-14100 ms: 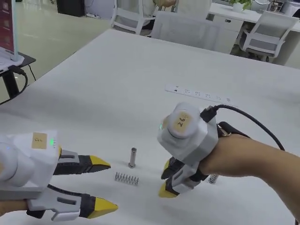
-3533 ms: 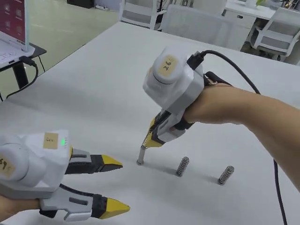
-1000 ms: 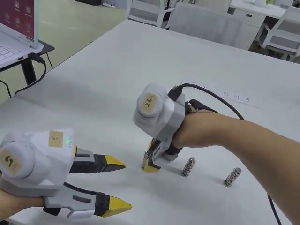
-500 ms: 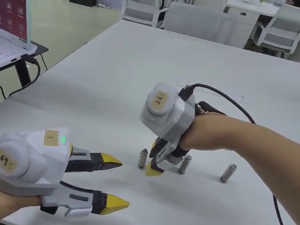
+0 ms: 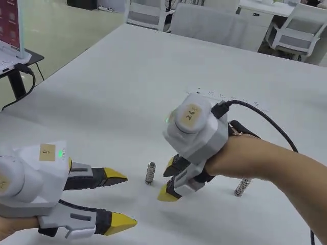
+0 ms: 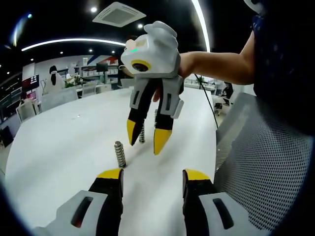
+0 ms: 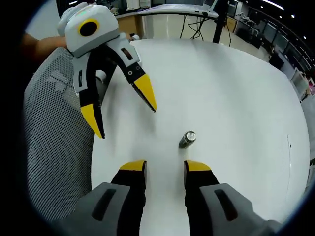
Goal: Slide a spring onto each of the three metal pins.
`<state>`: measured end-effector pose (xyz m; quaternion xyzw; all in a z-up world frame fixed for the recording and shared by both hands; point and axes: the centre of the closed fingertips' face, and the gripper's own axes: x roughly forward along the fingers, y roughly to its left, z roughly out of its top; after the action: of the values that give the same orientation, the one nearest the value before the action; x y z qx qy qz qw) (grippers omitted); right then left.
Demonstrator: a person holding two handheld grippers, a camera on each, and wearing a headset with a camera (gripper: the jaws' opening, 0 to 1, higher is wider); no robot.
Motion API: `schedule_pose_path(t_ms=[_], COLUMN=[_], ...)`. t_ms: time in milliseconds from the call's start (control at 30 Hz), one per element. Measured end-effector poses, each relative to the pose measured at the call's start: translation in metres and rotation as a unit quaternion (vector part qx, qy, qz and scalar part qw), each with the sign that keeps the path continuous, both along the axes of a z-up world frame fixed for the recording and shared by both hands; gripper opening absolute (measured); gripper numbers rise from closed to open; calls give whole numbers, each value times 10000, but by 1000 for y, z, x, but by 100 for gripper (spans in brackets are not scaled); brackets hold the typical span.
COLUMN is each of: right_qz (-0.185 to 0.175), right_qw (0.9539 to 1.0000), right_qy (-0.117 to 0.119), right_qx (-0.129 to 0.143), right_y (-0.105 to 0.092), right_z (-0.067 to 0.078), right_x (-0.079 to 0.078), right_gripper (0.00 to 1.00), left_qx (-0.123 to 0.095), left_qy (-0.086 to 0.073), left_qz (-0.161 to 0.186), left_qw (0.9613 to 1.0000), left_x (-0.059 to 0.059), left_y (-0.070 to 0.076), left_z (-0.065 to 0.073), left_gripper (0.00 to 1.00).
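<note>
While the left gripper (image 5: 121, 200) is held low at the left with jaws spread wide and empty, a spring-covered pin (image 5: 150, 173) is seen upright on the white table (image 5: 127, 92) just past their tips. The right gripper (image 5: 168, 179) is poised close beside it, jaws parted, nothing gripped. A second sprung pin (image 5: 242, 187) is seen farther right.

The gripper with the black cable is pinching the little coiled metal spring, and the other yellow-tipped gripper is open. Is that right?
Not quite. The right gripper, the one with the cable, is open too. In the right gripper view its jaws stand apart with nothing between them, and the coiled metal spring stands free just ahead of them. The left gripper is open, as you said.
</note>
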<state>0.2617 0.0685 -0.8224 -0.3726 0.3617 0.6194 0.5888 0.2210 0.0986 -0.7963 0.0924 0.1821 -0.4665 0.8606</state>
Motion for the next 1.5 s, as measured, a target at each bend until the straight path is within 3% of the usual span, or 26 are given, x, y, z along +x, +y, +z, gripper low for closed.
schedule_pose_path(t_ms=[500,767,1300,1500], right_qz=[-357,-453,-1000,-1407], right_qw=[9975,9963,9862,9791], right_qy=[132,93,125,95], right_qx=[594,730,1313,1464], right_y=[-14,-32,-69,-94], right_z=[12,13,27,25], right_x=[-21,-30,-40,-36], right_gripper=[34,37,40,42], left_qx=[-2,8,48,48], left_qy=[39,35,58,72], left_qz=[35,51,19,22], left_qw=[10000,10000,10000,10000], left_x=[-1,0,-2,-2], left_y=[3,3,-3,-4], left_z=[-1,1,3,4], left_gripper=[44,46,49,50])
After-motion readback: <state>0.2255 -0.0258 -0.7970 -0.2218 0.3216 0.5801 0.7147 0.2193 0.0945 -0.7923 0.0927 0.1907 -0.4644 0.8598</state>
